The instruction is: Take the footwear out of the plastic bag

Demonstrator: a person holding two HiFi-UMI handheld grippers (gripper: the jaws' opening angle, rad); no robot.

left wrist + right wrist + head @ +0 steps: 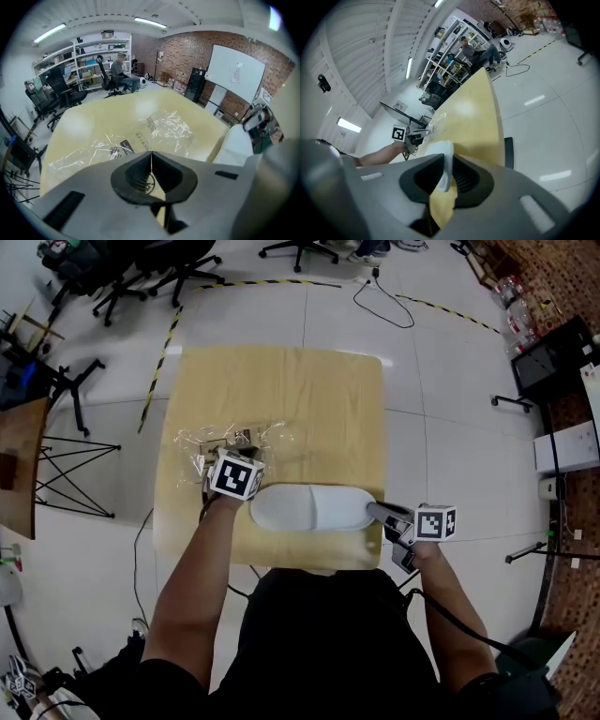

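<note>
The left claw (151, 153) is closed tip to tip at the near edge of the clear plastic bag (161, 127). Whether any film is caught between the tips cannot be made out. In the head view its marker cube (234, 474) covers the tips. The right claw (448, 159) is clamped on the thin right end of the white footwear (309, 507), which lies outside the bag near the front edge of the worktop (309, 399). Only a sliver of the footwear shows between the right jaws.
</note>
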